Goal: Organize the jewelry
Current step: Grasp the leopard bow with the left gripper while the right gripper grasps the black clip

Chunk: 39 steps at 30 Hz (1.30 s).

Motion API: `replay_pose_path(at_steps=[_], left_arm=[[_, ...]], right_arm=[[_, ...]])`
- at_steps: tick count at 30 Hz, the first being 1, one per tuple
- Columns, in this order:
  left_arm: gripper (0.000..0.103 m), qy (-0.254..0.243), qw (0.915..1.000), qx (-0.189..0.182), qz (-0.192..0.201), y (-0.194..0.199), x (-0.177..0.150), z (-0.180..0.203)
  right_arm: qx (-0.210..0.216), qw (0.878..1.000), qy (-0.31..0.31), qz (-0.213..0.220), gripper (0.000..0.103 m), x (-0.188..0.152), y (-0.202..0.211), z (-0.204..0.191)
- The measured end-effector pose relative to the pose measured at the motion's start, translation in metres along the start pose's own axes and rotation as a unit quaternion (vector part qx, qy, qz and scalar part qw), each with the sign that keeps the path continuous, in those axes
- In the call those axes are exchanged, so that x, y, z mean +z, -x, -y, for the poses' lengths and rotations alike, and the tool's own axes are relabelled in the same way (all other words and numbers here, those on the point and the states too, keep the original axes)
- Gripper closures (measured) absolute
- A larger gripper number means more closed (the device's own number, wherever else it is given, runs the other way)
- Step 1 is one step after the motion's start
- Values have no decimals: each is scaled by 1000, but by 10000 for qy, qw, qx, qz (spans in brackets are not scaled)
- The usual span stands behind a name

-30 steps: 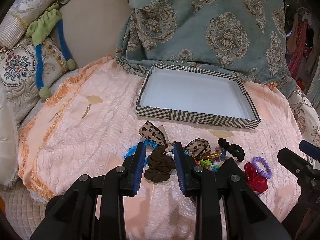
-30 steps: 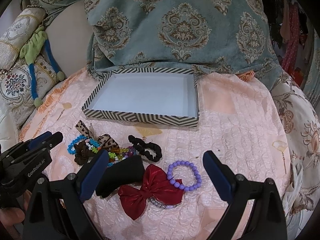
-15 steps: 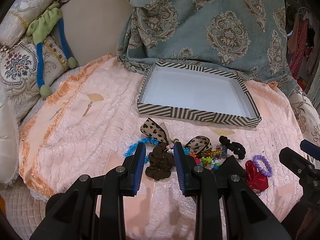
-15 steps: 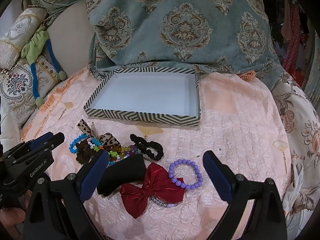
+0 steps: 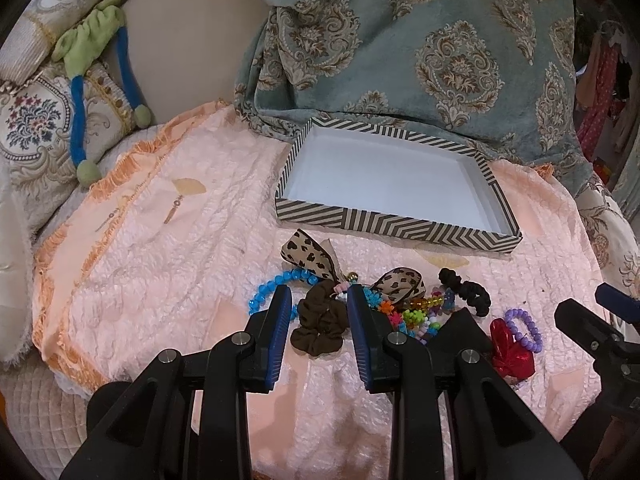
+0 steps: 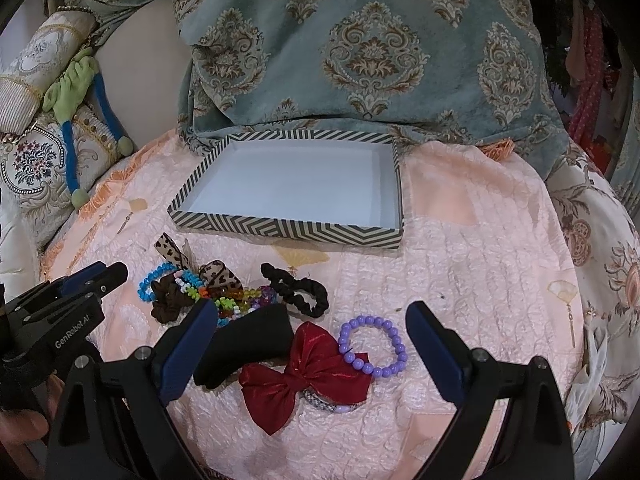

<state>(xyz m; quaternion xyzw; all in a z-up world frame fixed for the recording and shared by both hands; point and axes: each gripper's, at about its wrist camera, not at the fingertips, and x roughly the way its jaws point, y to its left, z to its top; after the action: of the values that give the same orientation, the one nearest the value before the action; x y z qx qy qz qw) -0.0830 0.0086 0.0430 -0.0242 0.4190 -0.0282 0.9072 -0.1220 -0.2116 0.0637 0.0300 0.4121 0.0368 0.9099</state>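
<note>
Left wrist view looks down on a peach quilt with an orange fringe, spread over a cushioned seat. Behind it hangs a teal damask cloth, and embroidered cushions with a green and blue plush toy sit at the far left. Clothes hang at the far right edge. A shallow striped box with a bare white inside lies on the quilt against the cloth. Just in front of the box the jewelry lies in a loose cluster: a leopard bow, a blue bead bracelet, a brown scrunchie, a tangle of coloured beads, a black scrunchie, a black pouch, a red bow and a purple bracelet. The left gripper hovers with its jaws partly open, one blue pad on each side of the brown scrunchie; whether they touch it cannot be told. The right gripper has its jaws spread wide, holding nothing, with the pouch, red bow and purple bracelet lying between them on the quilt.
</note>
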Motion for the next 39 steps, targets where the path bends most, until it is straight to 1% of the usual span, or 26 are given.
replay_pose_path(at_steps=[4,11,13,15,19,21,23,29,31,32,36,39], left_arm=[[91,134,9998,-115,-116,-3,0,-9],[91,621,9971,-287,-329,-11,5,-46],[91,760,9958,-334,-380,-14,5,-54],[91,885,9941,-432,-456,-19,3,-58],[91,814,9918,-656,-732,-34,-2,-51],[91,780,9905,-723,-875,-44,-6,-46],[91,780,9899,-729,-932,-50,-8,-43],[90,701,9893,-794,-1002,-66,-6,-31],[90,645,9893,-822,-1015,-71,-5,-28],[90,601,9897,-799,-1030,-73,-5,-27],[90,435,9903,-854,-1009,-83,-5,-20],[91,477,9889,-951,-1040,-91,-4,-19]], right_arm=[[18,10000,5,-85,5,-2,-6,2],[162,9997,-42,-195,5,-5,-18,10],[246,9994,-57,-237,6,-6,-23,11],[296,9992,-44,-254,11,-7,-26,11],[369,9987,-28,-350,17,-10,-36,16],[394,9983,-57,-416,27,-12,-40,22],[465,9979,-94,-433,29,-14,-44,26],[615,9966,-12,-544,33,-14,-61,25],[717,9953,43,-643,35,-15,-68,21],[768,9948,85,-670,38,-16,-70,19],[1080,9910,301,-726,39,-22,-79,6],[1154,9887,483,-830,39,-26,-89,-4]])
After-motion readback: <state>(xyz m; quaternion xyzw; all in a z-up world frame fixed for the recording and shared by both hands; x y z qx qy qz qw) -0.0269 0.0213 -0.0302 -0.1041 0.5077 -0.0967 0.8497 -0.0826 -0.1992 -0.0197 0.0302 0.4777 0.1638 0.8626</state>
